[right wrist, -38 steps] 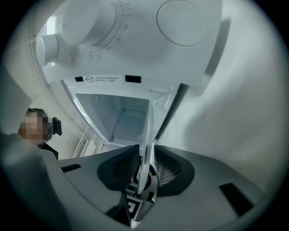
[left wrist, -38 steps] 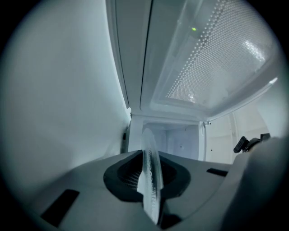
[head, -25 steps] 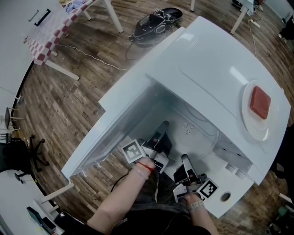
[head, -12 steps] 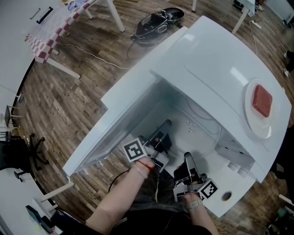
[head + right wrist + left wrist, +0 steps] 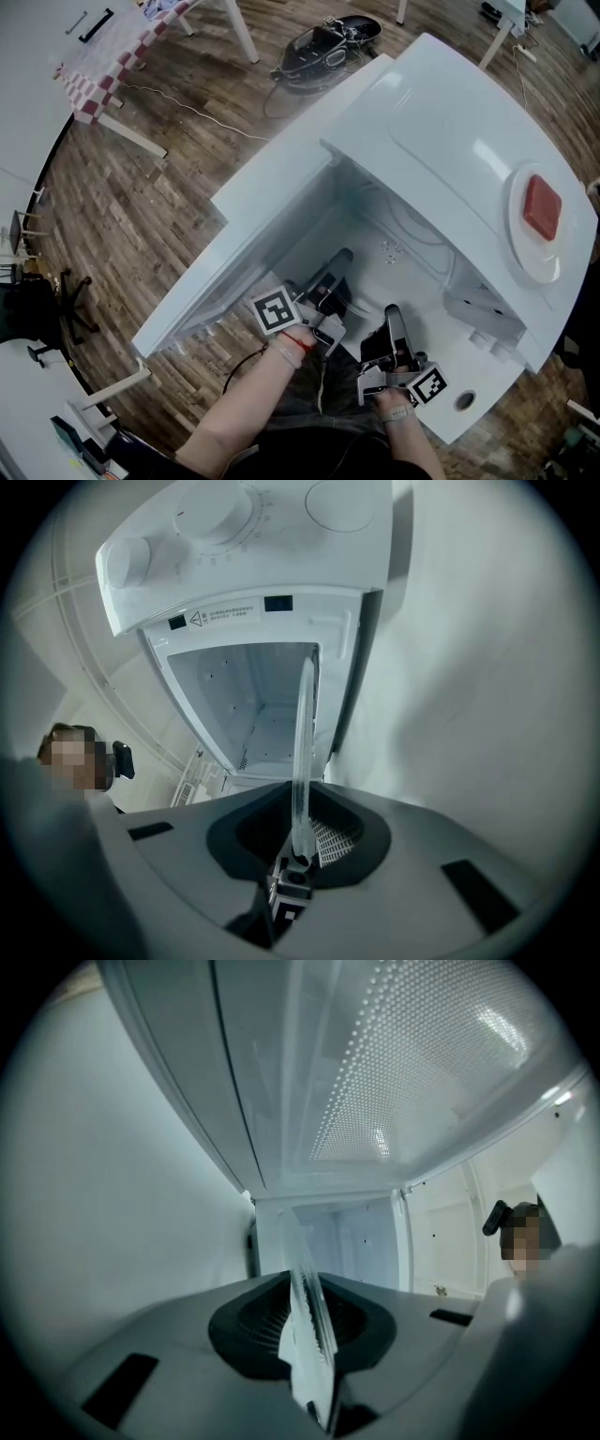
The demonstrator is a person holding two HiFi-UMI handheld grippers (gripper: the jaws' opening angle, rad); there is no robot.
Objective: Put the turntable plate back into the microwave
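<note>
Glass plate (image 5: 302, 1335) — pinched at its rim by the left hand-held gripper (image 5: 333, 272) and the right hand-held gripper (image 5: 391, 323) — sits at the open mouth of the microwave (image 5: 450, 141). Insertion looks underway; next, lower it flat inside.

Both claws clamped on a glass plate, arms reaching forward and down

The left claw (image 5: 335, 265) extends up and to the right from the bare left forearm (image 5: 246, 405). Its jaws are closed on the rim of the glass plate (image 5: 302, 1283), seen edge-on. The right claw (image 5: 391, 322) sits just beside it and nearer the body, above the right wrist (image 5: 397, 412). Its jaws likewise pinch the plate's thin edge.
</note>
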